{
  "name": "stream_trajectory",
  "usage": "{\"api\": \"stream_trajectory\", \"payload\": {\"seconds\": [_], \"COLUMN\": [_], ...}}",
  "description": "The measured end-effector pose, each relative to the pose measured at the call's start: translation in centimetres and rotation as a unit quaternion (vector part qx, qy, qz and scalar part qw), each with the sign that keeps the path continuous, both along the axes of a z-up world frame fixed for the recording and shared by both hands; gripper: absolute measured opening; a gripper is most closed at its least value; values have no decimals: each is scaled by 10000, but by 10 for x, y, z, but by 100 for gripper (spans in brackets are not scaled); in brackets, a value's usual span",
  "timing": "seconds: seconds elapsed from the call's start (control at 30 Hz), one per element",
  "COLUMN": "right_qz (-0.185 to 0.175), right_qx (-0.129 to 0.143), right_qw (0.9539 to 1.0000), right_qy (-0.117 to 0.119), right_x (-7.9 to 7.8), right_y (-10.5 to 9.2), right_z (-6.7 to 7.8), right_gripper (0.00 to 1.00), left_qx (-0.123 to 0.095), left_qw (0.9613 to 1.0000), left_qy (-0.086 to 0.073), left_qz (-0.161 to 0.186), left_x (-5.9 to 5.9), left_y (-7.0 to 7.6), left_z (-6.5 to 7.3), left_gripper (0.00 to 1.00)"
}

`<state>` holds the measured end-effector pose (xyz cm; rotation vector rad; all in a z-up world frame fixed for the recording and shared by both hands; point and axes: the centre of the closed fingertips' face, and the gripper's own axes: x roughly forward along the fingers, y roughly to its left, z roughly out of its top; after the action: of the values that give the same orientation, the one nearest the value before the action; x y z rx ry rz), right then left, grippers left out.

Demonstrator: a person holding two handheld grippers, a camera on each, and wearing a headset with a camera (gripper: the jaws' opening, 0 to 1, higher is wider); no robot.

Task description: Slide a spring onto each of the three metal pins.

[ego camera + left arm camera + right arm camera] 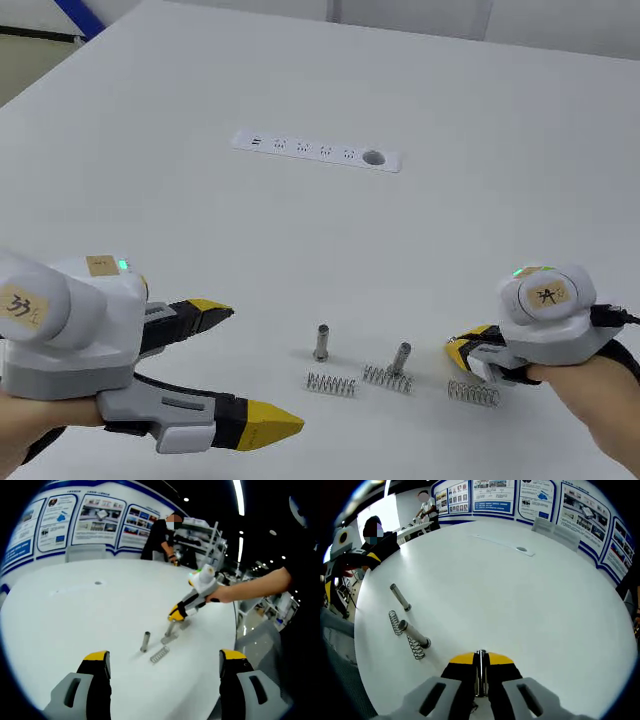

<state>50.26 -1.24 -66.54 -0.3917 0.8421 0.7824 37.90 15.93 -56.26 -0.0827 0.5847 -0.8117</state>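
Two metal pins stand upright on the white table, one [322, 342] to the left and one [400, 357] to the right. Three springs lie flat in front of them: left [330, 383], middle [388, 378], right [472, 393]. My right gripper [464, 351] hovers just above the right spring and is shut on a third metal pin [480, 675], which is clamped between the yellow tips. My left gripper [245, 365] is held wide open to the left of the pins with nothing between its jaws. From the left gripper view, a pin [145, 641] and a spring [159, 654] lie ahead.
A white power strip [316, 151] lies farther back on the table [480, 200]. In the right gripper view the two standing pins [400, 597] [415, 634] and springs [395, 621] are off to the left. People stand by shelving beyond the table's far edge.
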Motion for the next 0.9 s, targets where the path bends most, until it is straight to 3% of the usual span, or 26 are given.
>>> {"api": "stream_trajectory", "payload": {"seconds": [0.1, 0.33, 0.67, 0.9], "right_qz": [-196, -233, -205, -121], "right_qx": [153, 164, 371, 516], "right_qw": [9996, 9995, 9989, 9978], "right_qy": [158, 101, -174, -396], "right_x": [2, 0, 0, 1], "right_y": [-2, -7, -7, -4], "right_z": [-1, 0, 13, 24], "right_gripper": [8, 8, 8, 8], "left_qx": [-10, -73, -38, -97], "left_qw": [10000, 9999, 9998, 9993], "left_qy": [-15, -123, -179, -344], "left_qz": [-22, 76, 36, 85], "left_x": [-2, 5, 6, 10], "left_y": [-1, -2, -4, -4], "left_z": [1, 7, 12, 21], "left_gripper": [92, 93, 93, 93]}}
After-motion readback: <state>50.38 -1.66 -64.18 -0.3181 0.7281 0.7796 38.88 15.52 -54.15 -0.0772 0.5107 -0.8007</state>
